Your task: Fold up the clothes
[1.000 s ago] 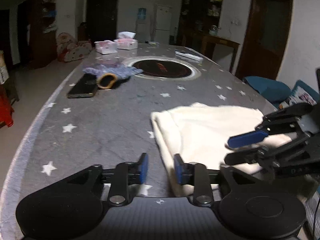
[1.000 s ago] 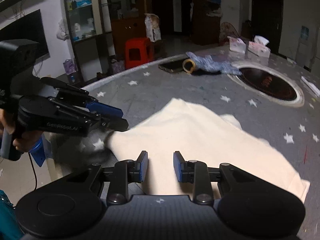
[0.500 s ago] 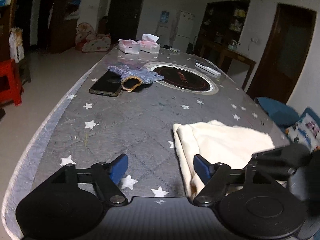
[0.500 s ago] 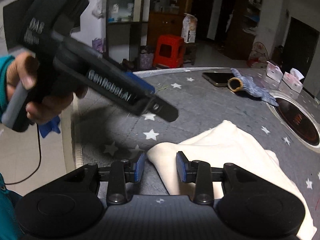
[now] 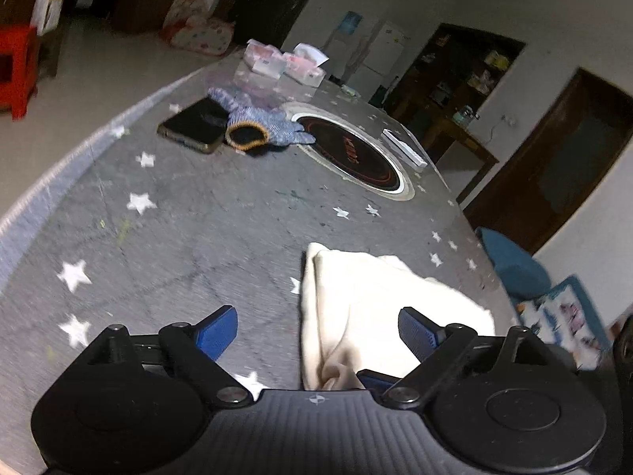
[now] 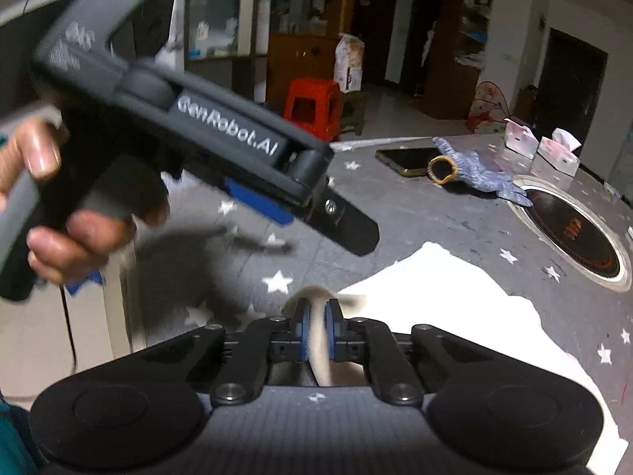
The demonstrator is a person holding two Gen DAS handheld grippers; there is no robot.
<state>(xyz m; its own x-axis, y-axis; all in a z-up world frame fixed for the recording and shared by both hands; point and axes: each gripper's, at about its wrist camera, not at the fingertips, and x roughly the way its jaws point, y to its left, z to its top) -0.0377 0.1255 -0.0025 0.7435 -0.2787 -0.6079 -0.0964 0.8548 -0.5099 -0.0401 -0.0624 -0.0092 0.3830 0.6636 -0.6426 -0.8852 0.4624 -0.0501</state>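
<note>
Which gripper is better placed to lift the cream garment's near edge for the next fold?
Right: the right gripper is already shut on the cream garment. The left gripper is open, holding nothing.

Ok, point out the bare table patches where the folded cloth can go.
Bare: the starred stretch between the cream cloth, the phone and the table edge. Also between cloth and cooktop. Crowded: the far end, with glove and tissue boxes.

A black phone lies on the gray star table, touching a blue glove at its 3 o'clock. Two tissue boxes sit at 12 o'clock from the glove. A red stool stands on the floor.
</note>
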